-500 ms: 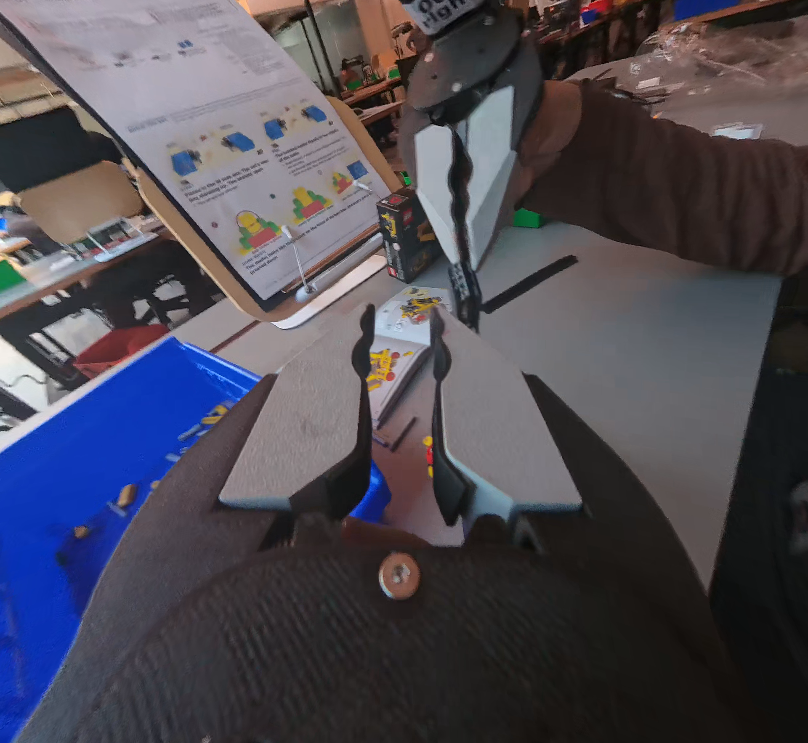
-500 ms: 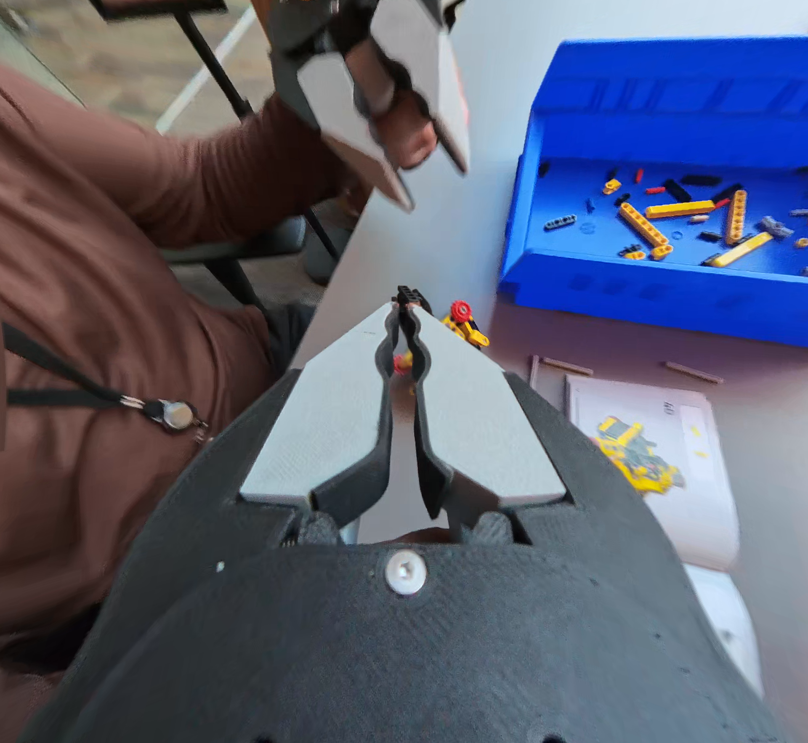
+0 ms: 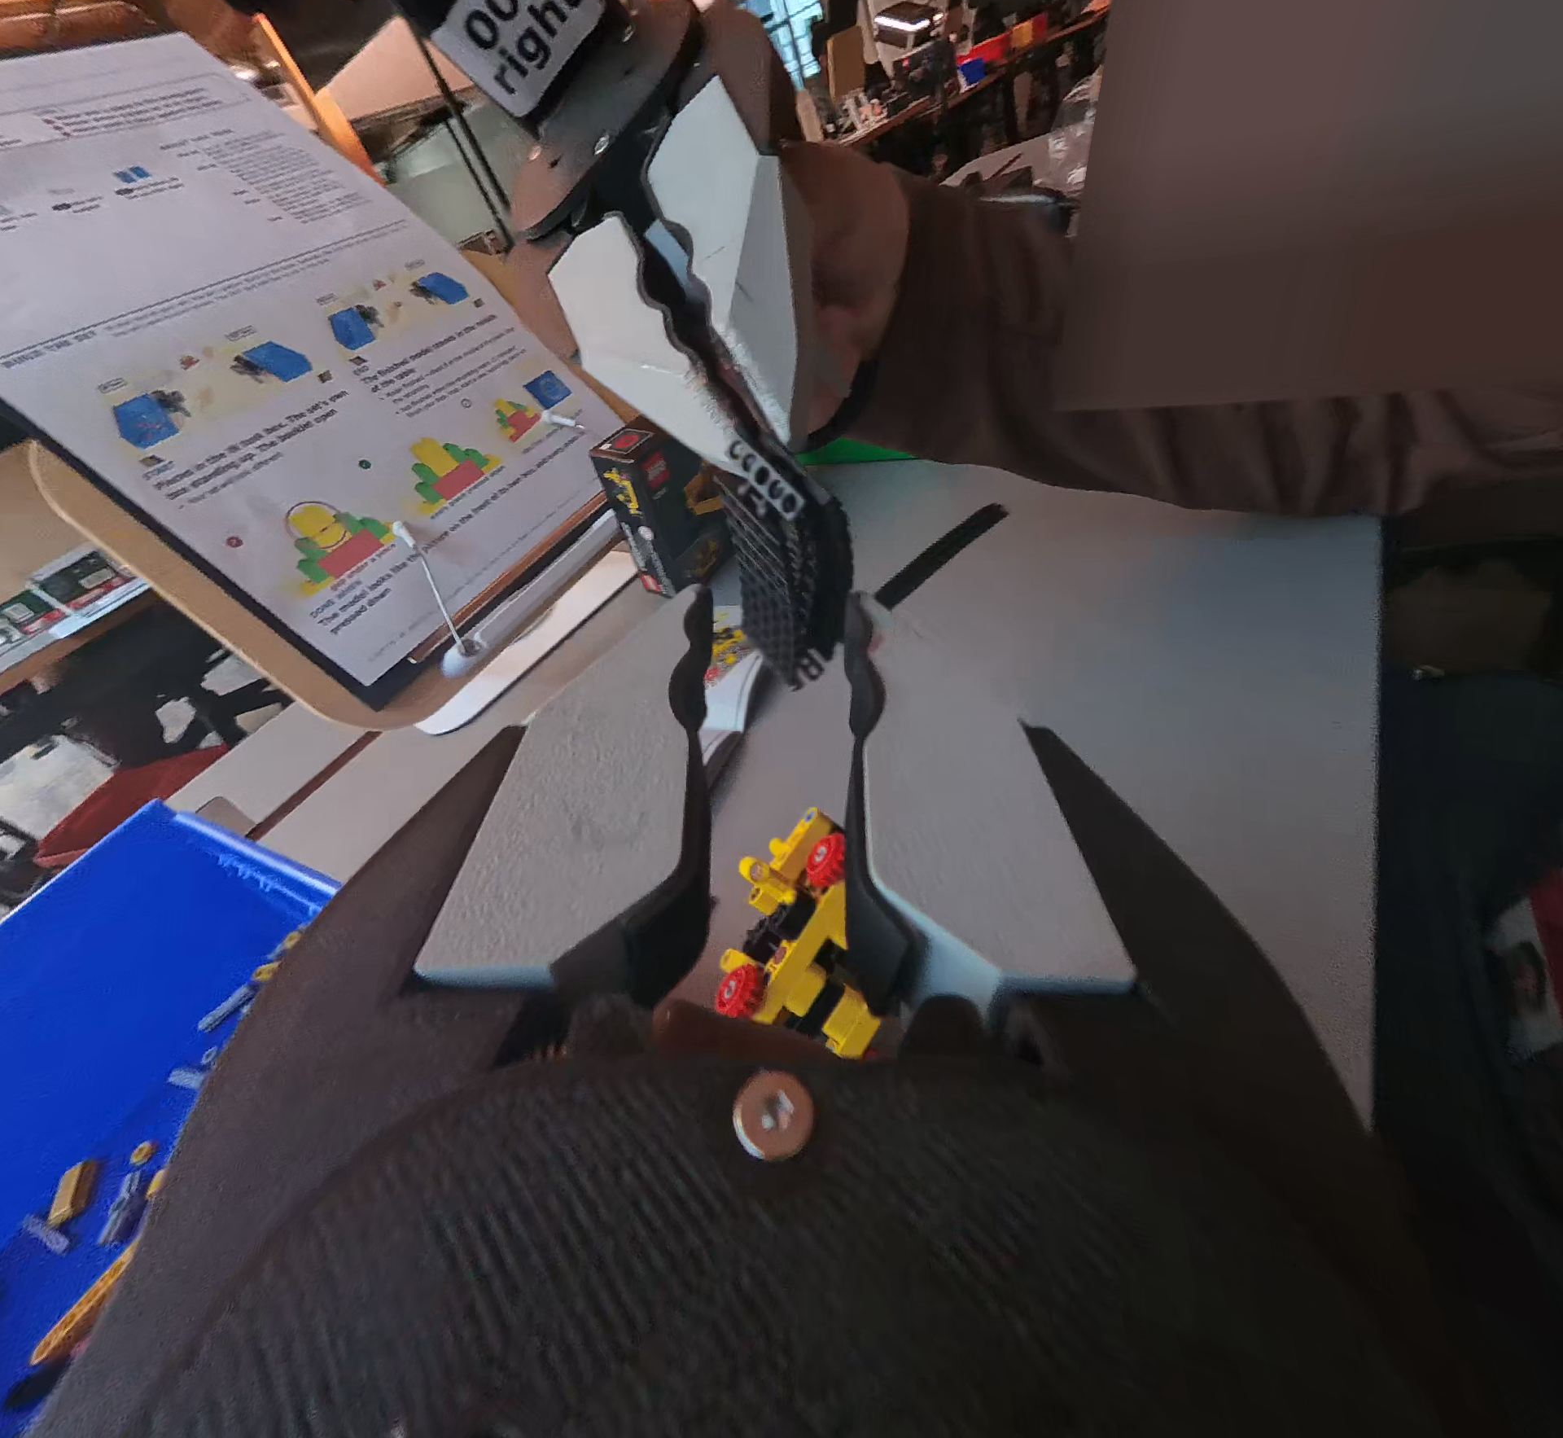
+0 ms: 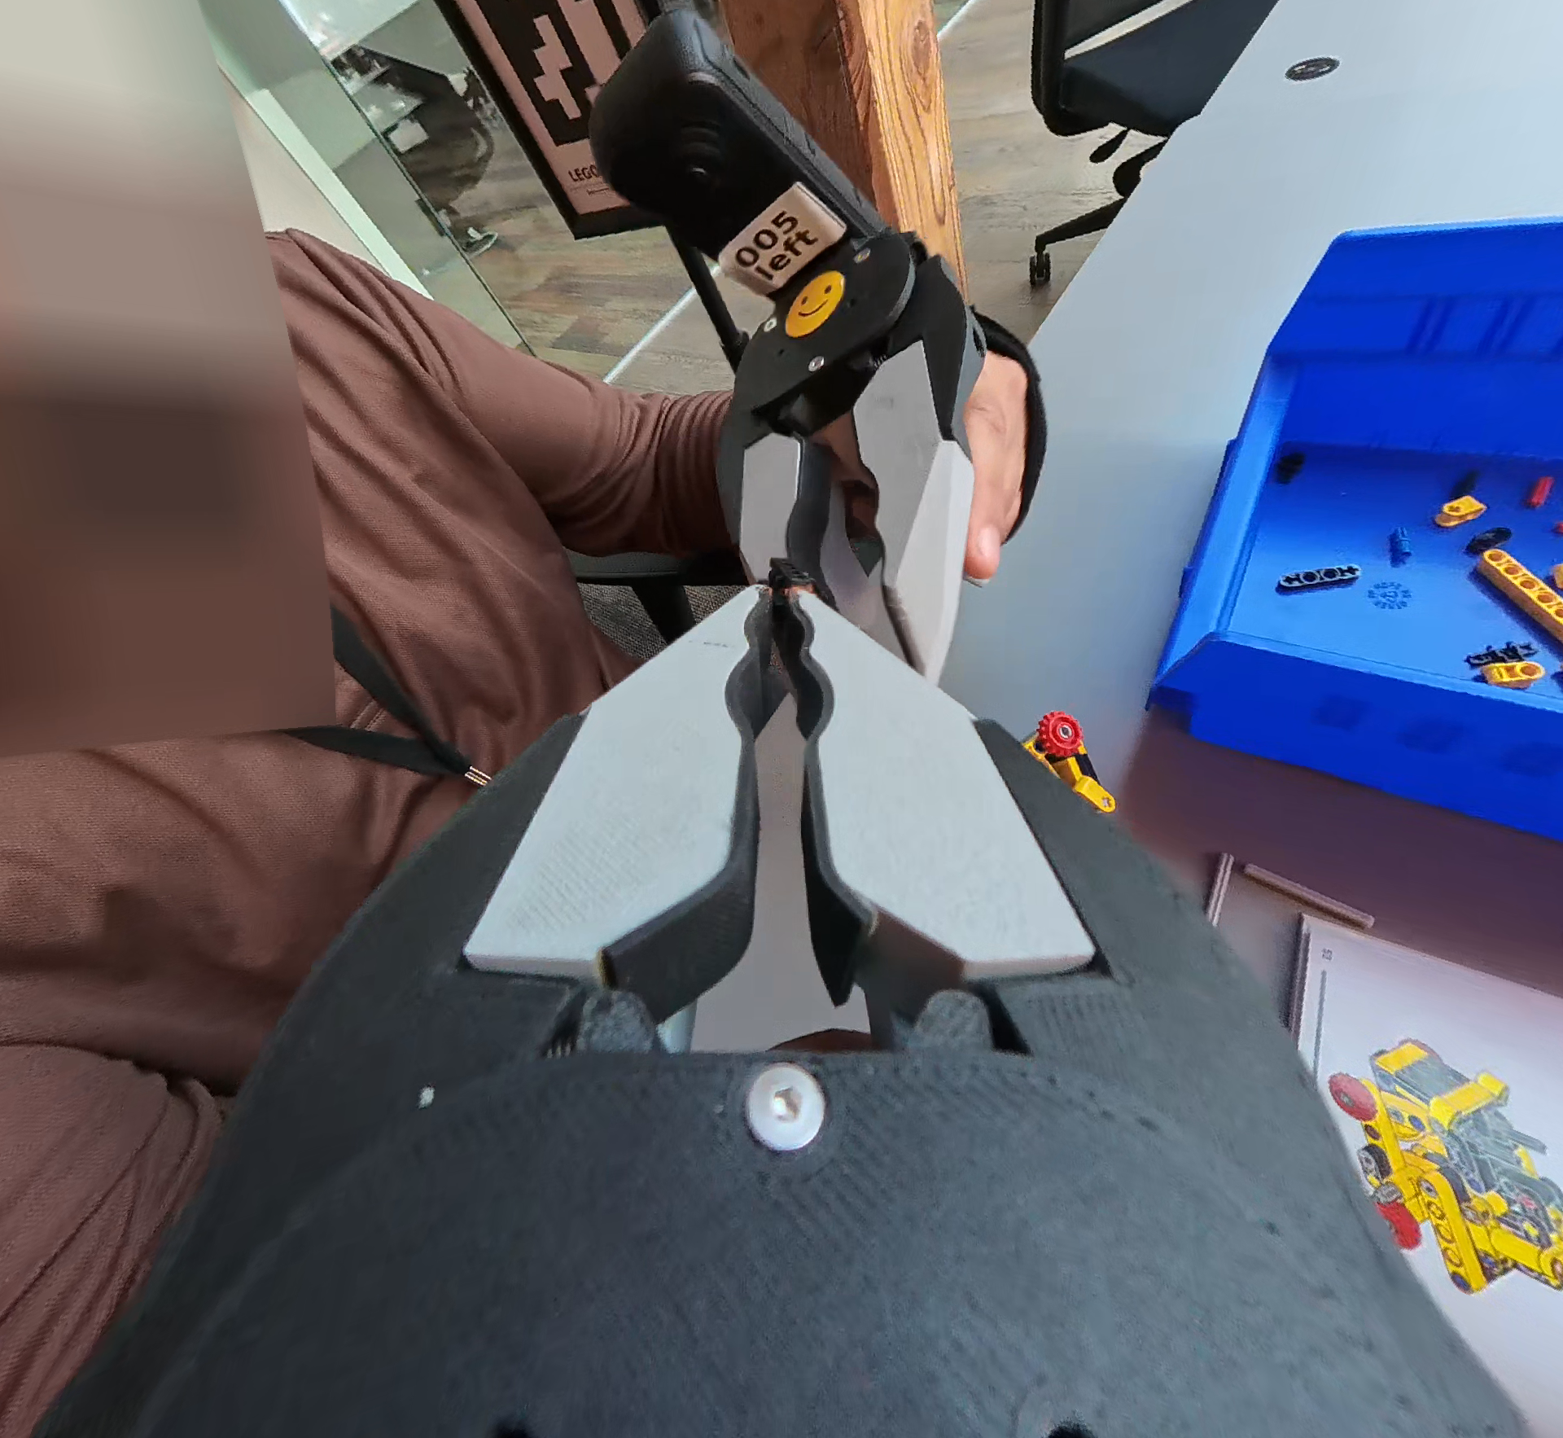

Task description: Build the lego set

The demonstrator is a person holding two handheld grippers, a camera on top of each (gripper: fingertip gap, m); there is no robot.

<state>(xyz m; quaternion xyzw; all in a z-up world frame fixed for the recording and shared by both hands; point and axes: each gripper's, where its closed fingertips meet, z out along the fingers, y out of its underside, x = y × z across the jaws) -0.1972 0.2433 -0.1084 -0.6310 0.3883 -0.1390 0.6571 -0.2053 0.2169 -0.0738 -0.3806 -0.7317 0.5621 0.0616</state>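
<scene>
While the right claw point(image 4: 782, 619) is clamped on a black lego piece point(image 3: 782, 577), that piece hangs in the air above the counter point(image 3: 1142, 636), its lower end reaching down between the fingertips of the left claw point(image 3: 771, 636). Seen from the left wrist view, the piece is a flat studded plate with a row of holes along its upper edge, tilted and held by that upper end. The left claw stands apart, its two fingers either side of the plate's lower end; whether they touch it cannot be told. From the right wrist view only a small black tip of the piece pokes out past the closed fingertips, right by the left claw, which points downward and is gripped by a hand point(image 4: 994, 458) in a brown sleeve.

Below the left claw, on the counter, lies the partly built yellow lego model point(image 3: 795, 949) with red wheels and black parts. A blue bin point(image 4: 1395, 517) of loose yellow, black and red pieces sits on the counter just beyond the model. An open instruction booklet point(image 4: 1438, 1127) picturing a yellow vehicle lies near the bin. Farther back, a printed sheet point(image 3: 279, 348) leans on a wooden stand, with a small black box point(image 3: 655, 517) upright beside it.
</scene>
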